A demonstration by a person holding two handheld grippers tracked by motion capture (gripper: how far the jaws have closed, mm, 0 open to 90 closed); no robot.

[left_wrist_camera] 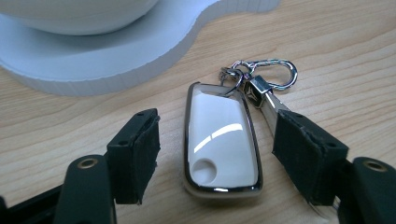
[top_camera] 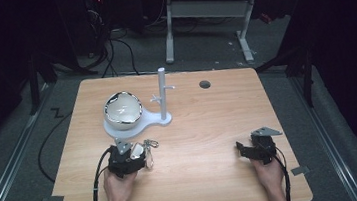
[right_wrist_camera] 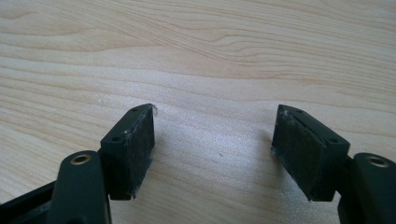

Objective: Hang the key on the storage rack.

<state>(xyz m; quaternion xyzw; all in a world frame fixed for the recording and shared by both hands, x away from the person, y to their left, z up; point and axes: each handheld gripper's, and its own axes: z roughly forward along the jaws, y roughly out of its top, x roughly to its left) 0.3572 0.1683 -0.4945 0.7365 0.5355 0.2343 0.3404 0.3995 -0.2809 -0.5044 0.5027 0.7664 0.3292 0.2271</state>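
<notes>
Now the left gripper [left_wrist_camera: 215, 140] sits low on the table [top_camera: 204, 128] near the front-left, jaws wide apart with a white key fob [left_wrist_camera: 222, 144] lying flat between them, neither pad touching it. A metal clip [left_wrist_camera: 275, 72] and ring trail off the fob's far end. Just beyond stands a white stand [top_camera: 141, 123], carrying a bowl [top_camera: 123, 110] on its round base and an upright post [top_camera: 163, 89] with small pegs. Over by the front-right corner, the right gripper [right_wrist_camera: 212, 144] rests with jaws spread over bare wood.
</notes>
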